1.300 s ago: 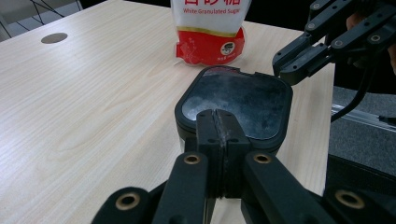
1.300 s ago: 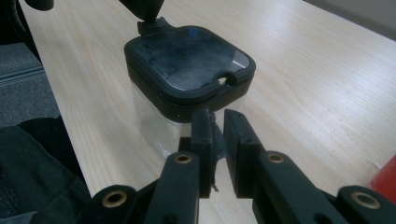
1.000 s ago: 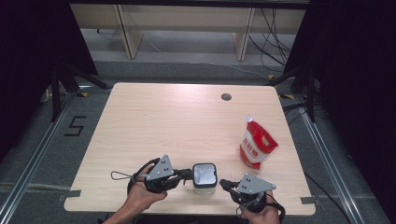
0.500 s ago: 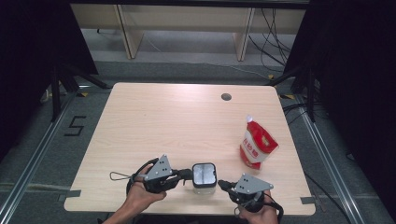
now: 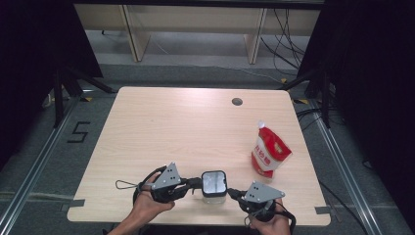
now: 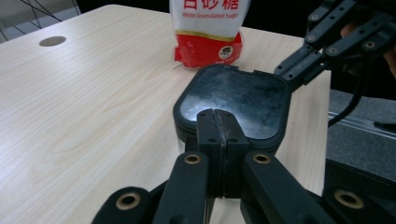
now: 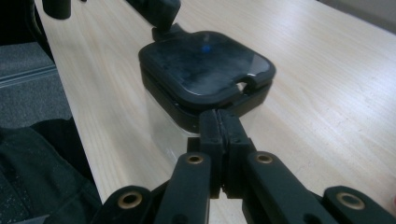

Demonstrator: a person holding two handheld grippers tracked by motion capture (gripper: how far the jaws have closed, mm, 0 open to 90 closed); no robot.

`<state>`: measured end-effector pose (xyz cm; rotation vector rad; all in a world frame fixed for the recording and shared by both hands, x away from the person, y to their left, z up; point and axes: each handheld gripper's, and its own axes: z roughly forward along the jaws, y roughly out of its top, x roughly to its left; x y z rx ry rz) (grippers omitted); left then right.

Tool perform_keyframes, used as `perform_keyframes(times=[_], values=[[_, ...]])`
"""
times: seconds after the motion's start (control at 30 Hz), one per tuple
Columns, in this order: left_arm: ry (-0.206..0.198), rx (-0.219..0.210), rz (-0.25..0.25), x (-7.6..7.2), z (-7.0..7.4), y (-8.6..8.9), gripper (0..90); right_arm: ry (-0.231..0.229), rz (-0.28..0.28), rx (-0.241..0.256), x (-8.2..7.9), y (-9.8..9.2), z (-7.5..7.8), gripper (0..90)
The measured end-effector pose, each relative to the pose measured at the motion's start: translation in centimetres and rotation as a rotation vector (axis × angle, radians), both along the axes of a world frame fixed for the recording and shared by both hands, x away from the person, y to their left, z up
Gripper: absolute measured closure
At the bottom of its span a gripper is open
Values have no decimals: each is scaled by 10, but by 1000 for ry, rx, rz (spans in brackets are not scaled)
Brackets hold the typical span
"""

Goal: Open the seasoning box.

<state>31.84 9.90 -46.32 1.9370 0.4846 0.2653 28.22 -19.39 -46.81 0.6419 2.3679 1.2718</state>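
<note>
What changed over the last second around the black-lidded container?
Very little. The right gripper has edged leftward to the clear container, its shut jaws now at the lid's edge. The left gripper stays with jaws closed at the opposite edge. Container and sugar pouch have not moved.

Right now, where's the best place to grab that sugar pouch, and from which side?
Grip the sugar pouch at its narrow top just under the white cap, coming from above. It stands upright, leaning a little, and its lower body looks too wide for the jaws.
</note>
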Motion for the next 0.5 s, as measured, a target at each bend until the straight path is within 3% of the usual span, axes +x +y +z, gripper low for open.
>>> perform_keyframes(times=[0.1,0.17,0.3,0.5], values=[[-14,25,-10,1,1,1,890,-11,-5,15,0,0,5,899],[-3,11,-9,0,1,0,889,-12,-5,18,0,1,8,899],[-3,11,-7,0,1,0,888,-14,-16,-19,1,2,8,899],[-6,20,9,-2,2,0,871,20,-26,-32,0,2,3,900]])
